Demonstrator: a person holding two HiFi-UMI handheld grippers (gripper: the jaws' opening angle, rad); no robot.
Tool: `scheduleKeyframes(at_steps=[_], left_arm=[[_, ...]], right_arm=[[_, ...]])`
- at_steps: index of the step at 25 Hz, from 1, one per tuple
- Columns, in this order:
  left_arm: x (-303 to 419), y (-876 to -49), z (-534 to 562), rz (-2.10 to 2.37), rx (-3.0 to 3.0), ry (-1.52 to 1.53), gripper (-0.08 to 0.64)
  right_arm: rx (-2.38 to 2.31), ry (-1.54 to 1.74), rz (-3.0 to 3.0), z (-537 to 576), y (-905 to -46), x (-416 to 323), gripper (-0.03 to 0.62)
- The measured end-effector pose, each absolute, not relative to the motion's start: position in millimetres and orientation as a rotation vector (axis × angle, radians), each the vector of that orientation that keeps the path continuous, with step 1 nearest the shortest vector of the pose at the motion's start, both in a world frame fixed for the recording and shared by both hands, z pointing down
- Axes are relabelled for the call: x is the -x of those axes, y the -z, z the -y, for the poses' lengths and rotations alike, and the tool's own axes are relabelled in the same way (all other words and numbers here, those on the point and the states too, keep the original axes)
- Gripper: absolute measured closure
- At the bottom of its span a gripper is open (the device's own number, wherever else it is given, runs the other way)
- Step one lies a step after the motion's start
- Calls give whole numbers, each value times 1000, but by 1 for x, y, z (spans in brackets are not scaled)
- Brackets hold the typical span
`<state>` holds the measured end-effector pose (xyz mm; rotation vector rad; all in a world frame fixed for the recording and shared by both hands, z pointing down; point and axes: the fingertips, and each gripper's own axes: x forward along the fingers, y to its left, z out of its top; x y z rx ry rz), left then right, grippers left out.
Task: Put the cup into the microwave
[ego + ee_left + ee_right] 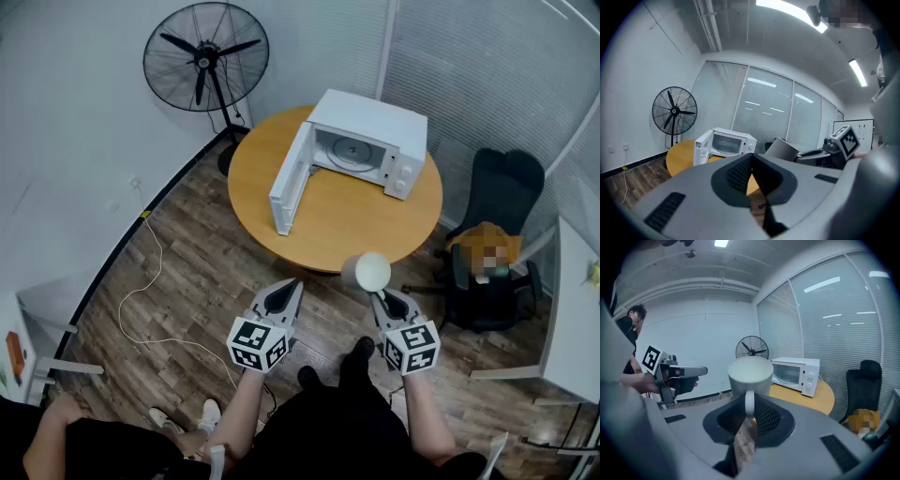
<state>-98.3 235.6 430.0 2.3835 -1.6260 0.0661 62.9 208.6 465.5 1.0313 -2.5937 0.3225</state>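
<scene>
A person stands on a wood floor (187, 262) facing a round bench (337, 225), with a tool in each hand. At far left a fan (206, 58) stands by the wall and a cable (141, 281) trails over the floor; neither matters to the job.

The left tool (286, 292) is held out short of the bench's near edge. Its jaws are closed together with nothing in them. It seems to be kept there simply out of the way, free if needed.

On the bench, the microwave (370, 141) sits toward the far side. Its door (289, 183) is swung fully open to the left, so the cavity and turntable (352, 148) face the person, ready to take the cup.

The cup (367, 272) is in the air, just short of the bench's near edge and well apart from the microwave. The right tool (384, 302) grips it by the handle (749, 401), with the jaws clamped on either side of the loop. That hold keeps the cup's body clear ahead of the tool, which should let it go in first.

The cup is roughly upright. Its long axis runs near vertical, perhaps tipped a little, with the mouth up and the handle pointing back at the person. No liquid shows inside.

At far right a chair (502, 225) stands beside the bench.
</scene>
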Motion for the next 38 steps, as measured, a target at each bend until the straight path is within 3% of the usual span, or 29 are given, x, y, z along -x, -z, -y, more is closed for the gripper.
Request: scheduleKeyframes(at_steps=[24,38], left_arm=[[84,-447,-214,1516,-2403,-106,566],[90,-452,-124,1625,-2314,-131,566]], right_arm=[[-1077,-405,2555,-197,-472,-71,537],[-938,-375,2584,-89,-492,-62,537]])
